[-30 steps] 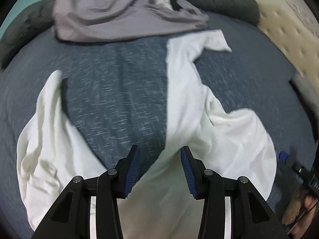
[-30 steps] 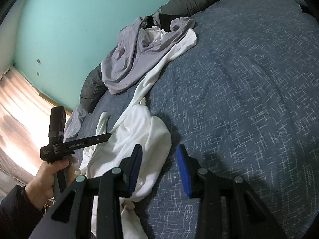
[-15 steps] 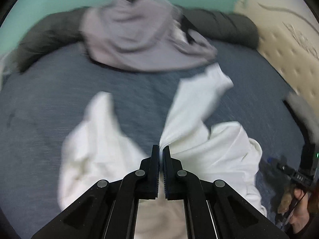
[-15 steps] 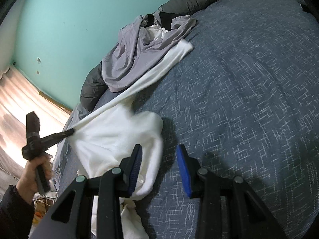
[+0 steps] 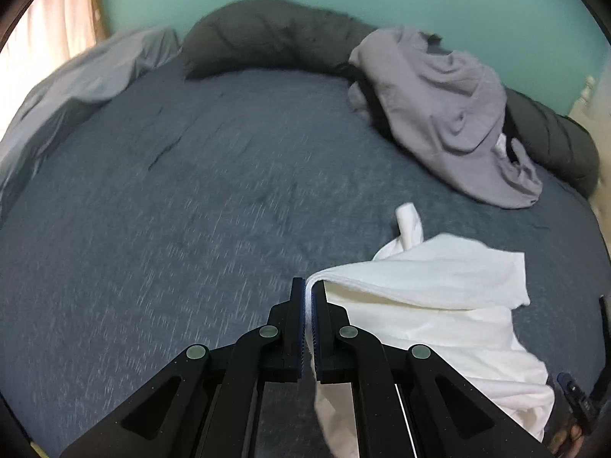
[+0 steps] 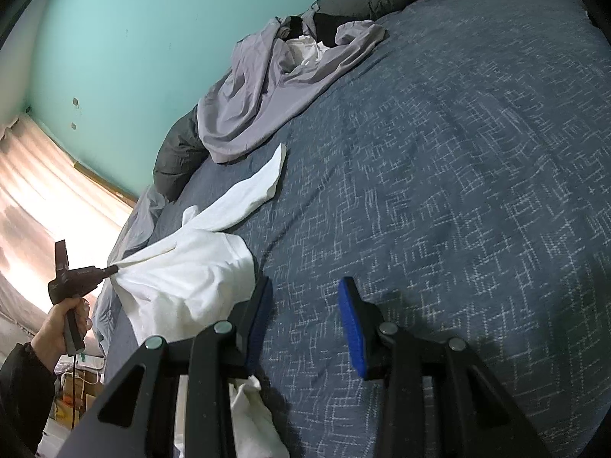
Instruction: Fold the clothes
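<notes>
Left gripper (image 5: 308, 294): jaws pressed together on an edge of the white garment (image 5: 431, 297), cloth pinched between the blue pads; seen from the right wrist view, it is held in a person's hand (image 6: 63, 334) at the far left, with a dark sleeve (image 6: 23, 385) below. White garment: lifted at the pinched edge, trailing rightward onto the blue bedcover (image 5: 191, 191); one sleeve (image 6: 259, 187) lies stretched toward the grey garment (image 5: 443, 114). Grey garment: crumpled heap at the far side of the bed, resting partly on a dark quilted roll (image 5: 267, 38), apart from the white sleeve end. Right gripper (image 6: 303, 324): jaws spread wide, holding nothing, above the bedcover just beside the white garment's bunched body. Backdrop: teal wall (image 6: 133, 38); curtain (image 6: 42, 198) at left.
</notes>
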Action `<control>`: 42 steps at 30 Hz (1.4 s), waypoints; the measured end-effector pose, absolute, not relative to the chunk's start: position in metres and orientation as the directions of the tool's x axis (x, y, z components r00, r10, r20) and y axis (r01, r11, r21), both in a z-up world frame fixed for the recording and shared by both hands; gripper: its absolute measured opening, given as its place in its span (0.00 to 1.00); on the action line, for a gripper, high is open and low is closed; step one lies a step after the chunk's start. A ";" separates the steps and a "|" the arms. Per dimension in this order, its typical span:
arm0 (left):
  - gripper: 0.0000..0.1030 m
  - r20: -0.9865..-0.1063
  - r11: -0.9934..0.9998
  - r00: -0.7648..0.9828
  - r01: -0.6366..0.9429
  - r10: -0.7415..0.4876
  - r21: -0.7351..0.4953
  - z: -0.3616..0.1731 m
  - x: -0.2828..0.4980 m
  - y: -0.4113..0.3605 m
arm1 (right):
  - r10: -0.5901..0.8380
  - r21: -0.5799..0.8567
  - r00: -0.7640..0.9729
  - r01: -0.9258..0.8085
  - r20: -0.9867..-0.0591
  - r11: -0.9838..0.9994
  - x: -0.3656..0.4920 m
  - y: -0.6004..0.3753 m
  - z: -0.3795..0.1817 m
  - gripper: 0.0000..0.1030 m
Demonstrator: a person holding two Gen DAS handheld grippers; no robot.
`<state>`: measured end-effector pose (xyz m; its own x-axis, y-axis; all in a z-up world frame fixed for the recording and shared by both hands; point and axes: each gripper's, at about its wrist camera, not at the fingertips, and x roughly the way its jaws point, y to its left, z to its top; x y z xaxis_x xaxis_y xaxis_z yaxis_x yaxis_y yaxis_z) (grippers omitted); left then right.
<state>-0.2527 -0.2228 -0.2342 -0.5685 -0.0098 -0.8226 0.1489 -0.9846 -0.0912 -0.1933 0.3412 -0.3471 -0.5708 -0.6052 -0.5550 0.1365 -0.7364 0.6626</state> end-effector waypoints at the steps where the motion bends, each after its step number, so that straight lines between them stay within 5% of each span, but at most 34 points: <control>1: 0.06 -0.825 -0.985 -0.565 0.150 -0.014 -0.087 -0.235 -0.251 -0.221 | -0.606 0.662 -0.569 0.138 -0.556 -0.737 -0.193 0.340 -0.347 0.35; 3: 0.07 -0.828 -0.985 -0.560 0.155 -0.021 -0.080 -0.237 -0.248 -0.217 | -0.607 0.660 -0.565 0.141 -0.558 -0.738 -0.193 0.338 -0.348 0.35; 8: 0.33 -0.803 -0.984 -0.596 0.134 0.013 -0.115 -0.223 -0.232 -0.196 | -0.608 0.660 -0.565 0.144 -0.557 -0.737 -0.193 0.337 -0.347 0.35; 18: 0.38 -0.854 -0.952 -0.437 -0.235 0.283 -0.196 -0.252 -0.224 -0.049 | -0.611 0.663 -0.567 0.145 -0.552 -0.734 -0.192 0.337 -0.346 0.35; 20: 0.45 -0.862 -0.933 -0.394 -0.291 0.319 -0.212 -0.264 -0.224 -0.015 | -0.611 0.665 -0.569 0.144 -0.550 -0.732 -0.192 0.339 -0.346 0.35; 22: 0.53 -0.870 -0.923 -0.368 -0.322 0.328 -0.211 -0.275 -0.226 0.010 | -0.612 0.667 -0.568 0.143 -0.549 -0.731 -0.192 0.339 -0.346 0.35; 30: 0.53 -0.903 -0.900 -0.291 -0.393 0.317 -0.189 -0.312 -0.232 0.062 | -0.619 0.671 -0.564 0.147 -0.547 -0.727 -0.193 0.338 -0.346 0.35; 33: 0.39 -0.907 -0.894 -0.273 -0.404 0.320 -0.194 -0.324 -0.233 0.068 | -0.620 0.671 -0.561 0.147 -0.549 -0.727 -0.193 0.337 -0.346 0.35; 35: 0.12 -0.909 -0.894 -0.262 -0.399 0.323 -0.202 -0.331 -0.235 0.066 | -0.622 0.670 -0.557 0.149 -0.551 -0.727 -0.193 0.335 -0.347 0.35; 38: 0.01 -0.907 -0.893 -0.265 -0.402 0.327 -0.204 -0.331 -0.233 0.063 | -0.626 0.669 -0.549 0.154 -0.554 -0.727 -0.194 0.332 -0.348 0.35; 42: 0.00 -0.903 -0.888 -0.273 -0.412 0.333 -0.203 -0.326 -0.229 0.057 | -0.626 0.670 -0.547 0.152 -0.556 -0.727 -0.194 0.331 -0.350 0.35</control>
<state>-0.2289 0.0571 -0.3257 -0.2733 0.3327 -0.9025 -0.4122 -0.8883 -0.2027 -0.1941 0.3308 -0.3495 -0.5468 -0.6263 -0.5557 0.1516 -0.7268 0.6699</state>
